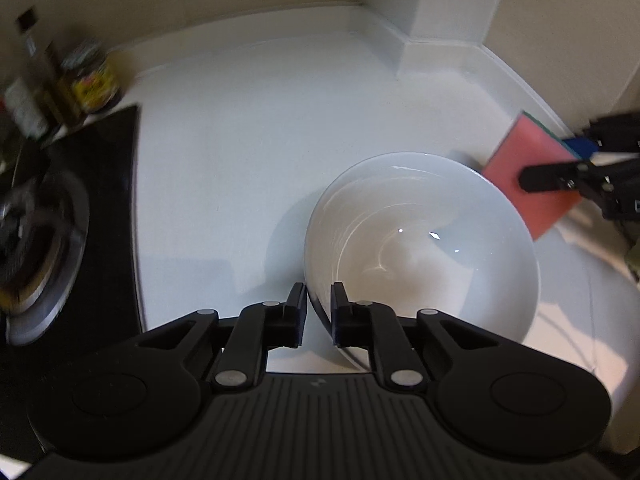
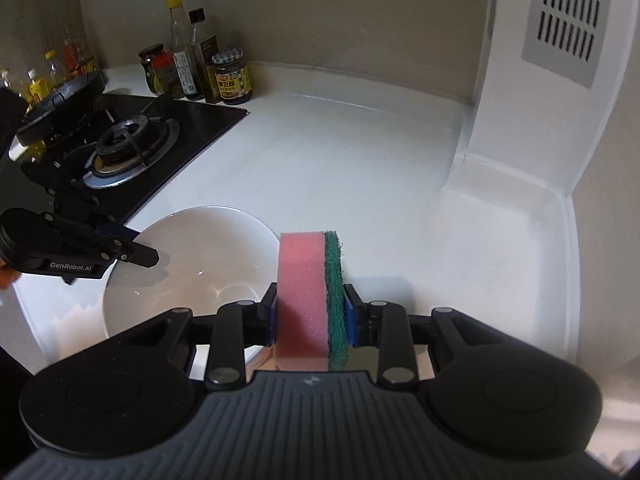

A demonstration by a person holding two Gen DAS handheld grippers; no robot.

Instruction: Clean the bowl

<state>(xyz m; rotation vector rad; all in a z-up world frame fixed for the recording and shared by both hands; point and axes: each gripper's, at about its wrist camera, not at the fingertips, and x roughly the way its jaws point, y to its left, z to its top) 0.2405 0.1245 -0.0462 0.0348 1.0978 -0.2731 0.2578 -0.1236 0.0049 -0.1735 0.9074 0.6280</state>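
Observation:
A white bowl [image 1: 420, 240] sits on the white counter [image 1: 240, 160]. My left gripper [image 1: 319, 300] is shut on the bowl's near rim, one finger inside and one outside. The bowl also shows in the right wrist view [image 2: 200, 256], with the left gripper [image 2: 136, 254] on its left rim. My right gripper [image 2: 310, 308] is shut on a pink sponge with a green scrub side [image 2: 310, 300], held upright just right of the bowl. In the left wrist view the sponge [image 1: 528, 172] sits beyond the bowl's far right rim, with the right gripper [image 1: 560, 178] on it.
A black gas hob [image 2: 132, 148] with a burner lies left of the bowl. A dark pan [image 2: 60, 100] sits at the far left. Sauce bottles and jars [image 2: 196, 68] stand at the back wall. A white boxed column with a vent [image 2: 560, 20] rises at the right.

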